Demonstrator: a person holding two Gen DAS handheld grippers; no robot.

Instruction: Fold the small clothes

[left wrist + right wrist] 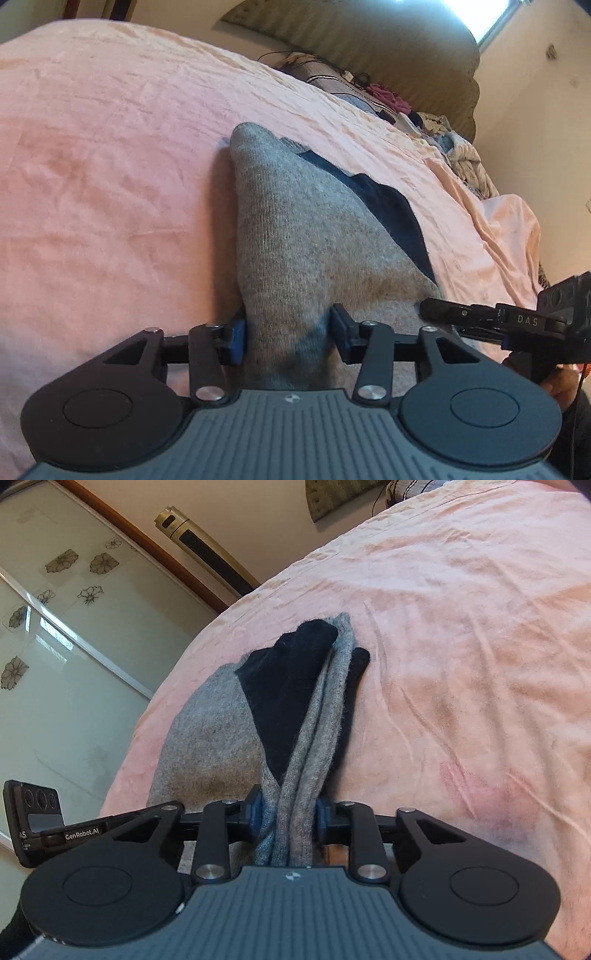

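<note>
Grey sock [295, 236], both grippers clamping it, pink bedspread [110, 166]

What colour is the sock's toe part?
Dark navy, nearly black; the rest of the sock is grey. Right wrist view shows it best.

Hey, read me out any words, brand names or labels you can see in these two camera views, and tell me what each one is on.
"DAS": on the side of the right gripper, seen in the left wrist view.
"GenRobot.AI": on the side of the left gripper, seen in the right wrist view.
"AS": cut-off letters at that same gripper's edge.
The grey sock and pink bedsheet carry no readable text.
</note>
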